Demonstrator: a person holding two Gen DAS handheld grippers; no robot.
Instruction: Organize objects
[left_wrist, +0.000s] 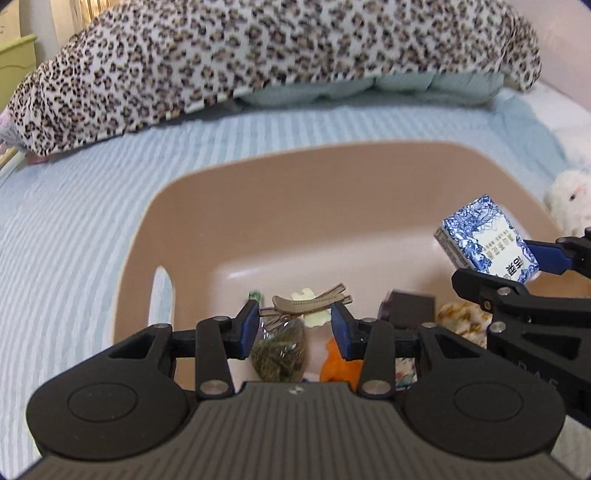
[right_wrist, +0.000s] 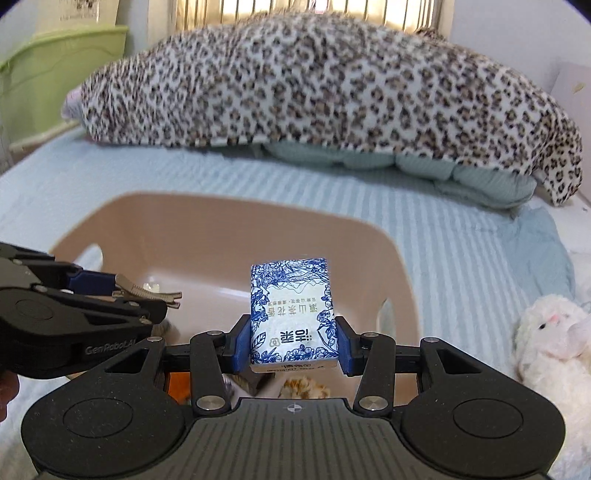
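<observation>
A tan plastic basin (left_wrist: 258, 206) sits on the bed, and it also shows in the right wrist view (right_wrist: 207, 229). My left gripper (left_wrist: 293, 325) is over the basin with a grey-brown hair clip (left_wrist: 312, 301) lying across its fingertips; the jaws stand apart and the clip looks loose between them. The clip also shows in the right wrist view (right_wrist: 147, 293). My right gripper (right_wrist: 291, 343) is shut on a blue-and-white tissue pack (right_wrist: 291, 314) held above the basin's right side; the pack also shows in the left wrist view (left_wrist: 485, 240).
Inside the basin lie a bag of green dried stuff (left_wrist: 277, 350), an orange item (left_wrist: 336, 365), a dark box (left_wrist: 408, 308) and a cream flower piece (left_wrist: 314, 317). A leopard-print blanket (right_wrist: 314, 85) fills the back. A white plush toy (right_wrist: 550, 339) lies at the right.
</observation>
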